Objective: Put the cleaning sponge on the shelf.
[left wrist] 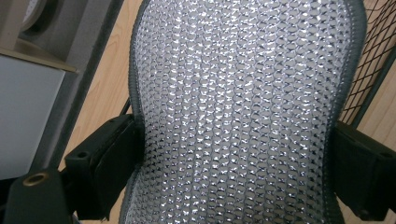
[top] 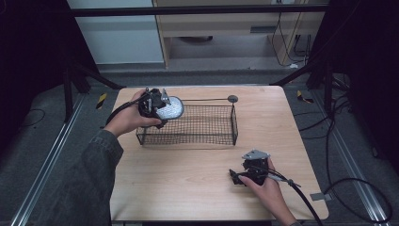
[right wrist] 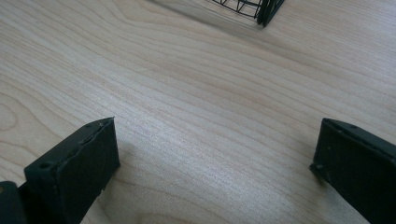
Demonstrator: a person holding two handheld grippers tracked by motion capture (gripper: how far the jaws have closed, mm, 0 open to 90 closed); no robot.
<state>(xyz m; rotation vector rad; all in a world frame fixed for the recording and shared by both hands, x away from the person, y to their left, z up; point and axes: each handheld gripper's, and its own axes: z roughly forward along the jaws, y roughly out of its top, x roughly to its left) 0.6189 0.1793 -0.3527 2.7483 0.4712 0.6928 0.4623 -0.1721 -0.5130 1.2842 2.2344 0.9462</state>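
Mesh pad (left wrist: pixel 238 107), silvery with a grey stitched rim, sat clamped across its width between the jaws of the left gripper (top: pixel 157 107); in the left gripper view each black jaw pressed against one edge of it. From the high view the pad hung over the left end of the basket (top: pixel 221 137), just above its rim, not yet inside. The basket itself was black wire, open-topped, standing on the far half of the table (top: pixel 188 179).

Judging by its look, the pad was light and thin, probably soft enough to flex or fold if squeezed hard. The bumpy knit surface should have given the jaws decent bite, so slipping seemed unlikely, and nothing about it looked fragile. Its stitched rim seemed the stiffest part and so the best place to hold, as it was held here; a pinch on one edge alone would likely have let it droop.

Right gripper (top: pixel 251 172) rested on the table well to the near right of the basket, jaws spread wide with only bare wood between them, a corner of the basket showing beyond.
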